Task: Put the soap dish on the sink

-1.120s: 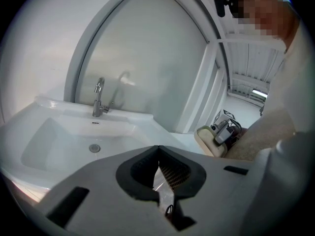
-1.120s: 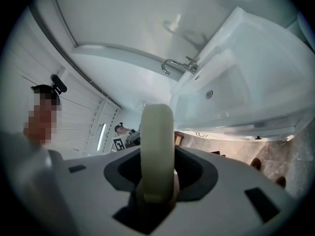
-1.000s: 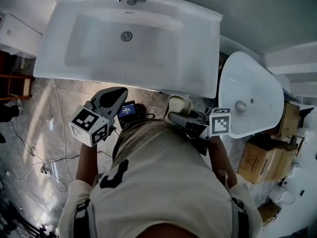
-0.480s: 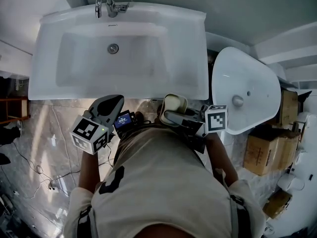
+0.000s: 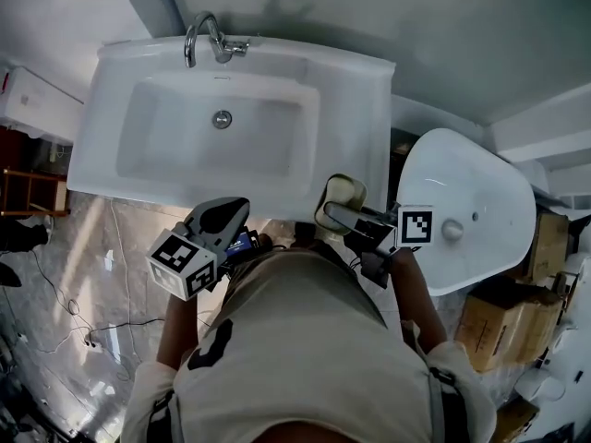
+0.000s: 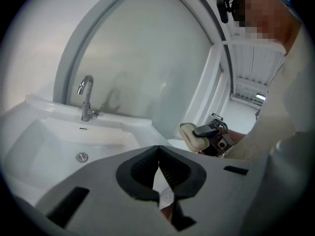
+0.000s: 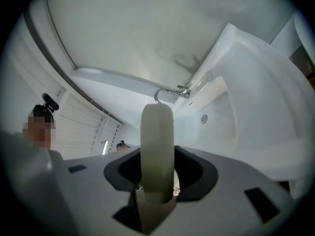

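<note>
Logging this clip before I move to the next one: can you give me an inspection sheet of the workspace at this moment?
Surface: white sink with faucet and drain; rim bare.
Job's things: cream soap dish held on edge by the sink's front right corner, not yet set down.
Clutter: nothing seen on the sink.
Grippers: right gripper jaws clamp the soap dish; left gripper jaws together, empty.
Cables: thin cables on the marble floor, left.
Surroundings: second basin at right, cardboard boxes beyond it, wooden shelf at left.
</note>
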A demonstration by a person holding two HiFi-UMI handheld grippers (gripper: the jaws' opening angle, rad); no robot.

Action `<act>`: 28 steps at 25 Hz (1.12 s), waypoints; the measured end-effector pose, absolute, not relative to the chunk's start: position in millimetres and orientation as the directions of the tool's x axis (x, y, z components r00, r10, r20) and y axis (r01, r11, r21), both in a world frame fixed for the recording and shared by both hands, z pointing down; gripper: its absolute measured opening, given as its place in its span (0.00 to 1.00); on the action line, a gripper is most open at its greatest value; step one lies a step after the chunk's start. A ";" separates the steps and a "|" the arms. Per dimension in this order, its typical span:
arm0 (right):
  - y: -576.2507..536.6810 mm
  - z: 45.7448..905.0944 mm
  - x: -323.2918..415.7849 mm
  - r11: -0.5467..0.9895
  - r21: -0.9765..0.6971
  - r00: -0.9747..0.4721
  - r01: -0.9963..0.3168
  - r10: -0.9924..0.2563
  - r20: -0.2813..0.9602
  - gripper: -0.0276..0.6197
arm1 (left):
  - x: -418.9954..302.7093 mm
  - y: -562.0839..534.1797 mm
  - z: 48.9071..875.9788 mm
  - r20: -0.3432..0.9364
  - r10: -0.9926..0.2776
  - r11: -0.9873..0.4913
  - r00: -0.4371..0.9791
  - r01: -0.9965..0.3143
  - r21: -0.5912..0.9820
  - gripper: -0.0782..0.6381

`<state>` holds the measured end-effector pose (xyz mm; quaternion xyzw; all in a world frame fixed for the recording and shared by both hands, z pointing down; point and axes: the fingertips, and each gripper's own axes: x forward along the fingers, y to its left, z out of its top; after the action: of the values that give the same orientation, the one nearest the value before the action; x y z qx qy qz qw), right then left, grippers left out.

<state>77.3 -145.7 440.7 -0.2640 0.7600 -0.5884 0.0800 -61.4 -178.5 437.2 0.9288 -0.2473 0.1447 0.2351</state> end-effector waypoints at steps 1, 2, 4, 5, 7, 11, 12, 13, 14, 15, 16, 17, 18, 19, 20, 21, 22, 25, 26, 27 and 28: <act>-152.2 442.0 84.9 0.161 -0.940 -0.847 -0.300 -0.499 0.185 0.30 | -56.0 -181.3 436.5 0.383 -0.393 -0.765 0.836 -0.528 0.369 0.13; -158.8 443.3 92.2 0.154 -0.943 -0.845 -0.294 -0.503 0.181 0.30 | -50.7 -184.1 436.3 0.386 -0.395 -0.767 0.834 -0.530 0.361 0.13; -170.6 447.3 105.5 0.138 -0.948 -0.839 -0.286 -0.514 0.178 0.30 | -42.3 -188.8 437.6 0.407 -0.402 -0.775 0.820 -0.542 0.326 0.13; -175.6 450.6 112.2 0.125 -0.951 -0.835 -0.282 -0.520 0.180 0.30 | -39.3 -190.4 438.1 0.421 -0.410 -0.776 0.809 -0.552 0.306 0.13; -185.6 458.3 124.7 0.098 -0.958 -0.826 -0.271 -0.534 0.179 0.30 | -33.6 -191.8 434.1 0.443 -0.426 -0.764 0.789 -0.576 0.290 0.13; -213.3 478.5 146.7 0.047 -0.949 -0.797 -0.312 -0.557 0.235 0.29 | -32.3 -197.1 432.0 0.448 -0.458 -0.736 0.768 -0.610 0.294 0.13; -221.5 482.2 150.0 0.041 -0.945 -0.792 -0.325 -0.558 0.248 0.29 | -34.5 -199.5 434.4 0.449 -0.468 -0.733 0.761 -0.618 0.284 0.13; -229.6 484.4 152.3 0.036 -0.945 -0.789 -0.326 -0.560 0.251 0.29 | -35.7 -201.5 435.2 0.449 -0.477 -0.730 0.755 -0.626 0.276 0.13; -237.2 485.9 153.7 0.029 -0.948 -0.788 -0.318 -0.563 0.248 0.29 | -35.1 -202.5 434.0 0.451 -0.484 -0.724 0.750 -0.632 0.275 0.13; -244.2 487.5 154.4 0.020 -0.952 -0.787 -0.306 -0.567 0.241 0.29 | -33.8 -202.5 432.2 0.454 -0.487 -0.718 0.746 -0.638 0.278 0.13; -250.6 489.9 154.7 0.009 -0.955 -0.786 -0.296 -0.570 0.238 0.28 | -32.5 -202.2 430.7 0.458 -0.487 -0.713 0.743 -0.642 0.283 0.13; -256.6 493.2 155.0 0.000 -0.956 -0.785 -0.295 -0.571 0.242 0.28 | -31.3 -201.8 429.2 0.462 -0.487 -0.708 0.741 -0.645 0.287 0.13; -262.4 496.8 155.3 -0.005 -0.953 -0.783 -0.303 -0.569 0.252 0.28 | -30.8 -202.2 428.4 0.464 -0.488 -0.706 0.739 -0.647 0.287 0.13; -268.0 500.4 156.0 -0.008 -0.948 -0.780 -0.317 -0.567 0.265 0.28 | -31.6 -203.4 429.4 0.461 -0.490 -0.710 0.740 -0.646 0.281 0.13; -273.6 504.2 156.6 -0.010 -0.943 -0.776 -0.332 -0.566 0.279 0.28 | -33.6 -204.8 431.8 0.458 -0.492 -0.716 0.740 -0.643 0.270 0.13; -279.1 508.3 156.7 -0.017 -0.939 -0.772 -0.343 -0.564 0.292 0.28 | -36.2 -205.5 434.4 0.456 -0.494 -0.719 0.740 -0.643 0.264 0.13; -284.2 512.8 155.9 -0.028 -0.937 -0.770 -0.349 -0.561 0.304 0.28 | -38.6 -205.1 437.1 0.458 -0.497 -0.714 0.737 -0.647 0.266 0.13; -297.1 525.7 155.7 -0.057 -0.937 -0.777 -0.345 -0.543 0.319 0.28 | -37.9 -202.0 447.2 0.475 -0.494 -0.687 0.728 -0.662 0.300 0.13; -300.9 530.2 157.1 -0.054 -0.937 -0.783 -0.346 -0.533 0.320 0.28 | -35.1 -201.9 449.6 0.477 -0.489 -0.687 0.730 -0.659 0.306 0.13; -304.4 535.3 158.5 -0.051 -0.933 -0.788 -0.355 -0.521 0.328 0.28 | -32.5 -202.5 451.1 0.478 -0.483 -0.691 0.734 -0.655 0.307 0.13; -307.6 541.1 159.9 -0.050 -0.928 -0.791 -0.370 -0.507 0.343 0.28 | -30.5 -203.7 451.9 0.477 -0.479 -0.696 0.737 -0.650 0.306 0.13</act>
<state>159.9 -307.6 541.1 -0.3192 0.6872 -0.6504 0.0528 -30.5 -203.7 451.9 0.9023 -0.3127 0.1833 0.2334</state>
